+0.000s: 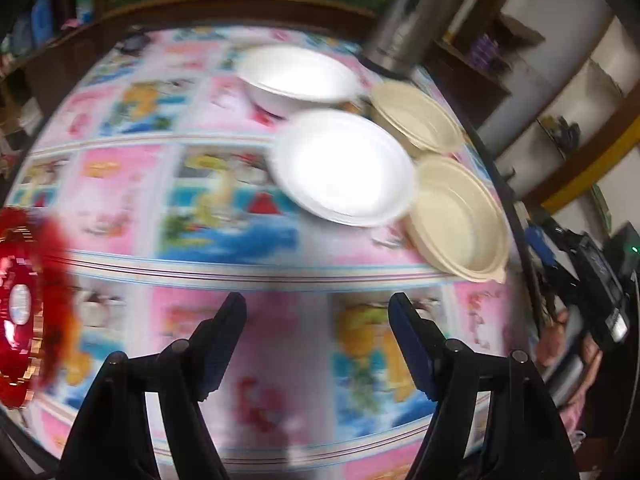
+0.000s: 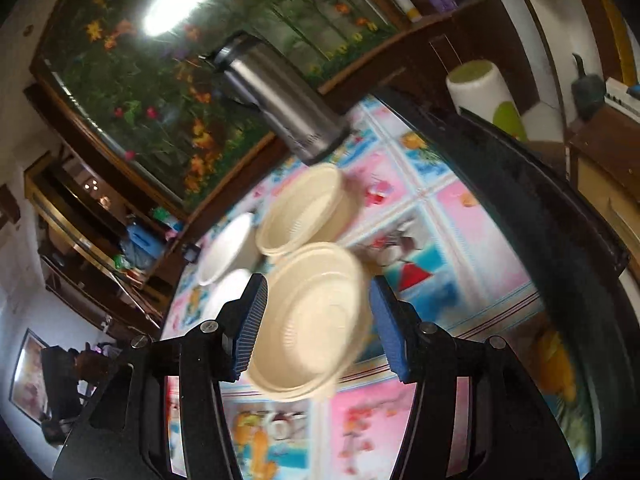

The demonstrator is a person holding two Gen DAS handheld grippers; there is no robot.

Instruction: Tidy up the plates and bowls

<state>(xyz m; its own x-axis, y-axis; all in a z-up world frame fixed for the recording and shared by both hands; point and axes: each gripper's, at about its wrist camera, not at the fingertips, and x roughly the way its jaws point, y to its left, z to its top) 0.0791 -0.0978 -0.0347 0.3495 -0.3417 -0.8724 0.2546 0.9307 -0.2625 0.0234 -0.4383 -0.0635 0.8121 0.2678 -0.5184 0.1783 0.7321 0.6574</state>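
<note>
Jaws of the left gripper (image 1: 318,312) stand wide with nothing between them, only the patterned tablecloth (image 1: 224,216) below. Ahead of it and somewhat to its right lies a white plate (image 1: 344,168), and just right of that a cream bowl (image 1: 460,220) sits touching or nearly touching the plate's rim. Farther ahead a white bowl (image 1: 296,76) and a second cream bowl (image 1: 418,116) rest near the table's far edge, with a steel flask (image 1: 412,20) behind them. Off to this gripper's left, at the table's edge, sits a red ornament (image 1: 24,300). The right gripper (image 2: 318,324) holds its fingers partly apart on either side of the nearer cream bowl, which fills the gap between them; the blur hides whether the pads press its rim, so a grip cannot be confirmed. Beyond it the other cream bowl stands before the flask, and the white pieces lie to its left. As a judgement, sorting has barely begun: nothing is visibly stacked, all four pieces lie singly, and matching cream with cream and gathering the white ones remains.
</note>
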